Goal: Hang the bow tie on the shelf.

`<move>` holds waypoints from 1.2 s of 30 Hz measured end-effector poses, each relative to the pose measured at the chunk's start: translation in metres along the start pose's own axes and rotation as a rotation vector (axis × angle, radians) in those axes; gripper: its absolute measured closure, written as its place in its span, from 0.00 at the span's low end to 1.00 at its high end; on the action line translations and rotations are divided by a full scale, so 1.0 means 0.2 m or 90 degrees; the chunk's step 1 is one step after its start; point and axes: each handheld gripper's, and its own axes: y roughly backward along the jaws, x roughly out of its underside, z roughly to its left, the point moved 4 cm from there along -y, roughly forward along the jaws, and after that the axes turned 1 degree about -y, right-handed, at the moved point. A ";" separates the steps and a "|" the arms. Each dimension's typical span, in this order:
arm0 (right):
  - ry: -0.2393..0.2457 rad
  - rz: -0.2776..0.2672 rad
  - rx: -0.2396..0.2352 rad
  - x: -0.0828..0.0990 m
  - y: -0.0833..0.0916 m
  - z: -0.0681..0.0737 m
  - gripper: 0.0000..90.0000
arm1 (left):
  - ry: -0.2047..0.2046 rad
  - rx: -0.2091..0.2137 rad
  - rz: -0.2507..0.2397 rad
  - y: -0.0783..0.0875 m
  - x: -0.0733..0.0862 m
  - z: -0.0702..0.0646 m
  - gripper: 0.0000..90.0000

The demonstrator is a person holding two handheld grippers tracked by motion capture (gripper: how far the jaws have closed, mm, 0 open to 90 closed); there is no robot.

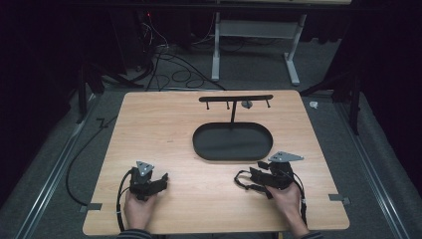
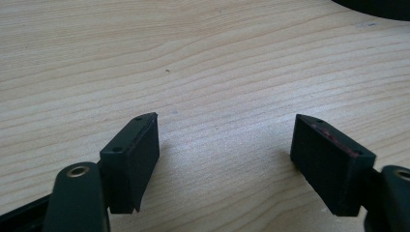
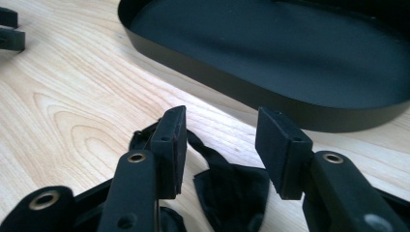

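A small black fabric piece with a thin strap (image 3: 232, 191) lies on the wooden table (image 1: 159, 124), just in front of a black oval tray (image 3: 217, 79). My right gripper (image 3: 221, 112) hovers over it with its jaws apart; the fabric sits low between them and the pads do not press on it. In the high view the right gripper (image 1: 251, 175) points left near the tray's (image 1: 199, 145) front rim, with the strap (image 1: 241, 180) looping beside it. My left gripper (image 2: 226, 117) stands open over bare wood, at the front left (image 1: 160, 181).
A thin black stand with a crossbar (image 1: 236, 98) rises behind the tray, and a small grey item (image 1: 246, 104) hangs from it. The left gripper's jaws (image 3: 9, 29) show far off in the right gripper view. Cables lie on the floor beyond the table.
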 end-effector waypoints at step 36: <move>0.046 0.094 -0.028 0.03 -0.20 0.07 0.91 | 0.000 0.000 0.000 0.00 0.00 0.00 0.29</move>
